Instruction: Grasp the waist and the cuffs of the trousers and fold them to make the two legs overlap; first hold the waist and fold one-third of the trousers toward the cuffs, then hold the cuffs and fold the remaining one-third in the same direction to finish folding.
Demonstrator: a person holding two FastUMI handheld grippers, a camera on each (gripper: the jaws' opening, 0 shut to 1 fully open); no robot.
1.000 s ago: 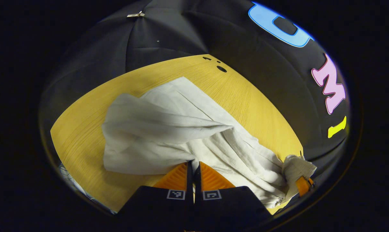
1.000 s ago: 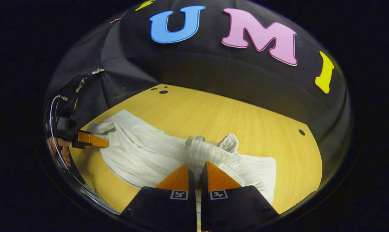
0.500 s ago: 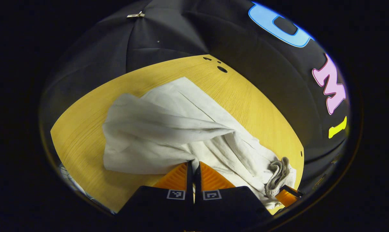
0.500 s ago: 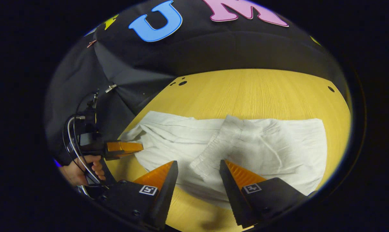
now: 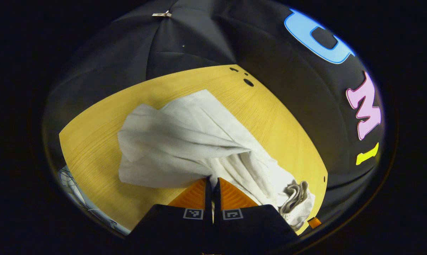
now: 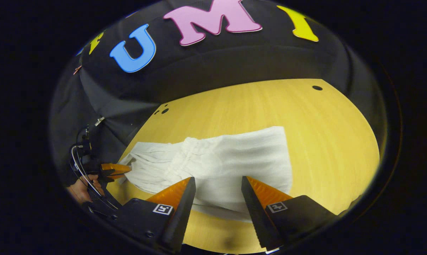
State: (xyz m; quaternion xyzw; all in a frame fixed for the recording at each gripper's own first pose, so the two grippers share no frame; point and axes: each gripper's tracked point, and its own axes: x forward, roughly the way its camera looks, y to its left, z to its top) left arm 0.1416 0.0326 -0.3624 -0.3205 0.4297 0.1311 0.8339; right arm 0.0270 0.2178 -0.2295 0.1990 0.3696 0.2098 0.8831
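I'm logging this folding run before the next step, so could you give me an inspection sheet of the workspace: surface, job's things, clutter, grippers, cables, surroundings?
Surface: wooden table, with small dark holes near its far corners.
Job's things: white trousers lying on the table, waist part already folded over toward the cuffs; ribbed waistband bunched.
Clutter: nothing seen.
Grippers: left gripper shut on the trousers' cuff end; right gripper open above the folded cloth, holding nothing.
Cables: a looped cable on the left gripper, by the hand holding it.
Surroundings: black cloth wall behind the table.
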